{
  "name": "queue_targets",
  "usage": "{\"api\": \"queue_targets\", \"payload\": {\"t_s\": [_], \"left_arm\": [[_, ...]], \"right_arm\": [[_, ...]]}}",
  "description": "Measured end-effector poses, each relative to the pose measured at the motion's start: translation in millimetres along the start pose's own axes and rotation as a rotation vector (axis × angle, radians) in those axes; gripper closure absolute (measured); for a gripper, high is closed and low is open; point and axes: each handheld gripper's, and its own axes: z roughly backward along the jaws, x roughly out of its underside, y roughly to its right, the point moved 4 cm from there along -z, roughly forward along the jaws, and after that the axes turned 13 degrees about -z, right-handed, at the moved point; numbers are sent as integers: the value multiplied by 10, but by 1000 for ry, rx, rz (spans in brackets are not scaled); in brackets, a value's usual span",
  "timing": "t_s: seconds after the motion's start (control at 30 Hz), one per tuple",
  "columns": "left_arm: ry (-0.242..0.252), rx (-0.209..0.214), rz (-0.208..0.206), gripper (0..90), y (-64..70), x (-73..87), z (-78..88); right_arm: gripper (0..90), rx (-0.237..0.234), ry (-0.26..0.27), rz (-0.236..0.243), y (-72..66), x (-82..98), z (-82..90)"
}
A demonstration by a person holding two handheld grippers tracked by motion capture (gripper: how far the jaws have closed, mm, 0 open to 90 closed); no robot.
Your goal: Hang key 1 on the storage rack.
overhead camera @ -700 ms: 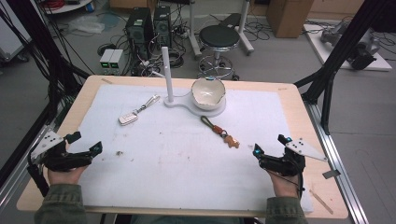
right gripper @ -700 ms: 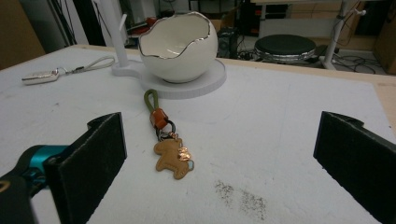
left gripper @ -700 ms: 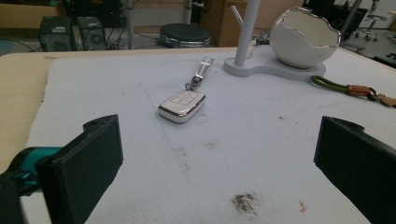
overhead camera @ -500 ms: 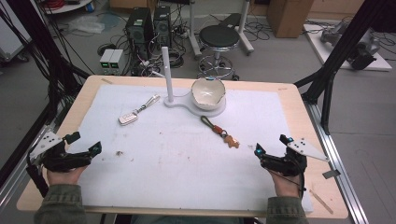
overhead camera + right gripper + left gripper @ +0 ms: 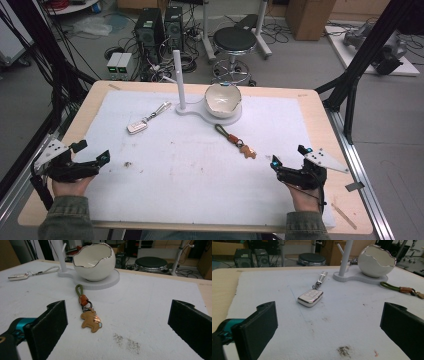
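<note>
A white car key fob [image 5: 136, 126] [image 5: 310, 297] [image 5: 18, 276] with a silver strap lies on the white mat at the left. A keychain [image 5: 235, 141] [image 5: 88, 312] with a green loop, orange band and tan figure lies near the middle. A white stand [image 5: 221, 113] [image 5: 362, 278] [image 5: 105, 282] carries an upright post [image 5: 178, 80] and an eggshell-shaped bowl [image 5: 222, 99] [image 5: 376, 261] [image 5: 93, 261]. My left gripper [image 5: 90, 152] [image 5: 328, 332] rests open at the mat's front left. My right gripper [image 5: 289, 156] [image 5: 117, 330] rests open at the front right, nothing between its jaws.
The white mat [image 5: 200, 165] covers most of the wooden table [image 5: 320, 107]. Behind the table stand a round stool [image 5: 235, 40], computer cases [image 5: 157, 27] and cables on the floor. Black frame posts [image 5: 360, 65] rise at the table's right and left sides.
</note>
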Motion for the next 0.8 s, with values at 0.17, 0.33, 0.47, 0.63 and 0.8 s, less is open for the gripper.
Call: {"api": "queue_targets", "payload": {"t_s": [0.17, 0.33, 0.47, 0.63, 0.8], "left_arm": [[-1, -13, 3, 17, -10, 1, -1], [2, -26, 7, 17, -22, 1, -1], [6, -31, 10, 17, -25, -1, -6], [8, -38, 10, 17, -25, -3, -7], [11, -44, 8, 17, -24, -5, -9]], "right_arm": [[14, -2, -6, 4, -27, -20, -37], [14, -1, -2, -2, -67, -49, -85], [14, -8, -8, 13, -102, -78, -143], [14, -13, -26, 28, -151, -93, -207], [14, -16, -37, 40, -168, -114, -260]]}}
